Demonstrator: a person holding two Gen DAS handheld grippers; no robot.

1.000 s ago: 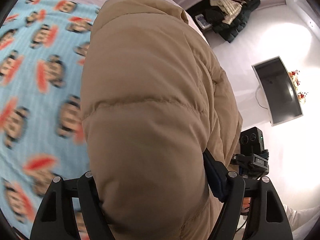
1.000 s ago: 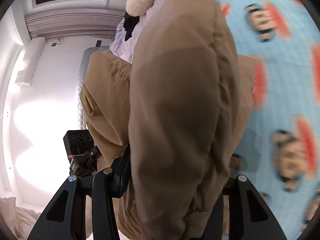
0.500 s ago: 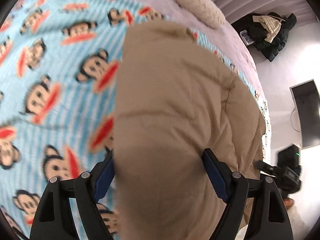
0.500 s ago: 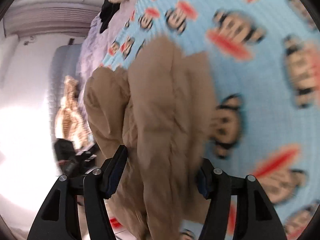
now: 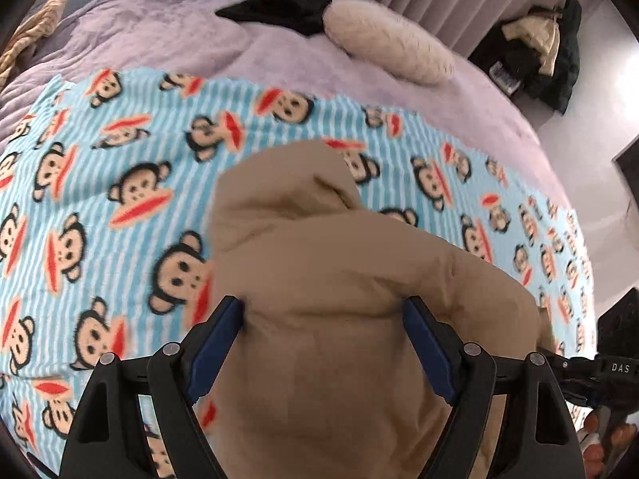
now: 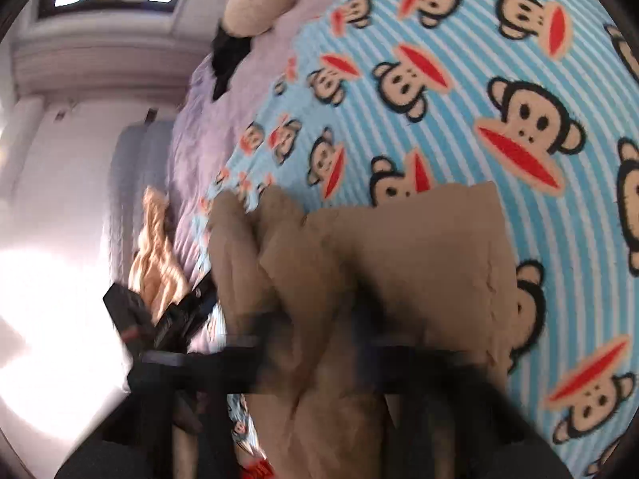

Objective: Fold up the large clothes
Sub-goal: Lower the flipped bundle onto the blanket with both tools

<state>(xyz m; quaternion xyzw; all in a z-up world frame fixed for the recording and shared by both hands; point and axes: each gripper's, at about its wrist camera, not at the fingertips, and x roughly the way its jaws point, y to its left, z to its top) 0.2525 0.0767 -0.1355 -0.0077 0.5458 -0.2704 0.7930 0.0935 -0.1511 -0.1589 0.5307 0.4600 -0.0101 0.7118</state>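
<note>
A tan puffy jacket [image 5: 339,287] fills the lower middle of the left wrist view, over a blue striped monkey-print blanket [image 5: 120,183]. My left gripper [image 5: 323,319] is shut on a thick bunch of the jacket, blue pads pressed into both sides. In the right wrist view the same jacket [image 6: 359,263] hangs over the blanket [image 6: 499,80]. My right gripper [image 6: 319,339] is motion-blurred, with jacket fabric between its fingers. The far end of the jacket reaches down toward the blanket.
The blanket lies on a lilac bedspread [image 5: 159,36]. A cream pillow [image 5: 387,40] and a black garment [image 5: 279,4] lie at the bed's far end. Dark clothes [image 5: 547,52] are piled beside the bed. An orange-tan cloth [image 6: 155,247] lies at the bed edge.
Both grippers have swung the jacket from high in the air down and forward over the blanket. More of the bed shows now. Both grips look unchanged.
</note>
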